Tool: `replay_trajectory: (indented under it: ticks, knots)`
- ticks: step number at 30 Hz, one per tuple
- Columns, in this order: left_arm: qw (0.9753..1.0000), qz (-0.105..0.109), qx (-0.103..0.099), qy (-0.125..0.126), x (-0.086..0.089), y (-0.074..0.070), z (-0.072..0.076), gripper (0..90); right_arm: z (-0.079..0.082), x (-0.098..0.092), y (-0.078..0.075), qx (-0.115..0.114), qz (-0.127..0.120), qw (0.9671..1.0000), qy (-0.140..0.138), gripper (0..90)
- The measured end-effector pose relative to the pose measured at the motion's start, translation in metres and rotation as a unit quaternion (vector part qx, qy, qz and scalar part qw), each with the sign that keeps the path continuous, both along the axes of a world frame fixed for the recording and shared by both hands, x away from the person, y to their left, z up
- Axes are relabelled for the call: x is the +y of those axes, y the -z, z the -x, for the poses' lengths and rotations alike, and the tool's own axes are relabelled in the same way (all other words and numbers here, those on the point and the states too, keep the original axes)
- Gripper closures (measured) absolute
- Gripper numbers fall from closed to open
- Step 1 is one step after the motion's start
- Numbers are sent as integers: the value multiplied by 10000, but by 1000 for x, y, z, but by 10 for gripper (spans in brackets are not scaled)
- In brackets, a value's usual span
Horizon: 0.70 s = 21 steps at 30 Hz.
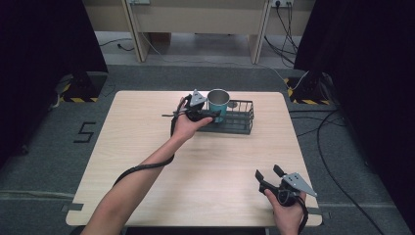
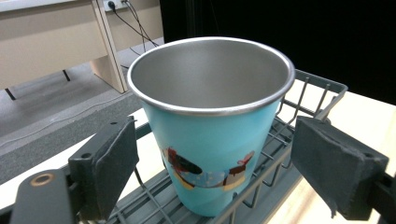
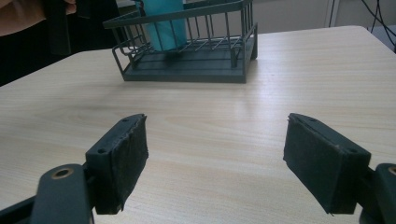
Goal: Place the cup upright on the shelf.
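Note:
A teal metal cup (image 1: 218, 100) (image 2: 210, 140) with a cartoon print stands upright at the left end of a dark wire basket (image 1: 241, 122) (image 2: 317, 88) on the far middle of the table. My left gripper (image 1: 212, 113) (image 2: 215, 154) is open, with one pad on each side of the cup's lower half and a small gap at both. My right gripper (image 1: 268, 172) (image 3: 217, 149) hovers open over the table's near right part, empty, and faces the basket (image 3: 187, 70) and the cup (image 3: 161, 23).
The light wooden table (image 1: 210, 166) is bare around the basket. Black curtains flank both sides. Cables (image 1: 337, 181) lie on the grey floor at the right, and a desk (image 1: 195, 19) stands behind the table. A "5" (image 1: 84, 132) is marked on the floor at the left.

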<state>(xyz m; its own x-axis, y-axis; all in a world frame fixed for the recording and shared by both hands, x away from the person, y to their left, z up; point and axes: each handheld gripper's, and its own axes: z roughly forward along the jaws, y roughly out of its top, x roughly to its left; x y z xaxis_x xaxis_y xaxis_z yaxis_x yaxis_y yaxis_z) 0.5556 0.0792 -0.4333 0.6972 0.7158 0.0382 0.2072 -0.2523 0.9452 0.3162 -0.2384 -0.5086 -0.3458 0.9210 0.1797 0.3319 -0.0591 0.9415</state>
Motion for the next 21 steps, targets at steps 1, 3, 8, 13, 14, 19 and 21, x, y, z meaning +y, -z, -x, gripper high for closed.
replay_trajectory:
  ticks: [1, 3, 8, 13, 14, 19, 21]
  knots:
    - [10000, -14, -16, 10, 2, -1, 1, 142, 0, 0, 0, 2, -1, 10000, 1, 225]
    - [10000, -12, -44, 22, 5, -2, 4, 142, 0, 0, 0, -1, 4, 10000, -1, 225]
    - [9999, -26, -124, 103, 15, -4, 14, 142, 0, 0, 0, 2, -9, 10000, 7, 225]
    - [9997, -67, -165, 137, 26, -4, 23, 142, 0, 0, 0, 1, -15, 10000, 16, 225]
    - [9997, -60, -189, 137, 28, -5, 24, 142, 0, 0, 0, 0, -18, 10000, 18, 225]
    - [9995, -54, -270, 175, 40, -8, 34, 142, 0, 0, 1, 14, -22, 10000, 14, 225]
    - [9995, -52, -268, 176, 44, -9, 37, 142, 0, 0, 1, 9, -19, 10000, 14, 225]
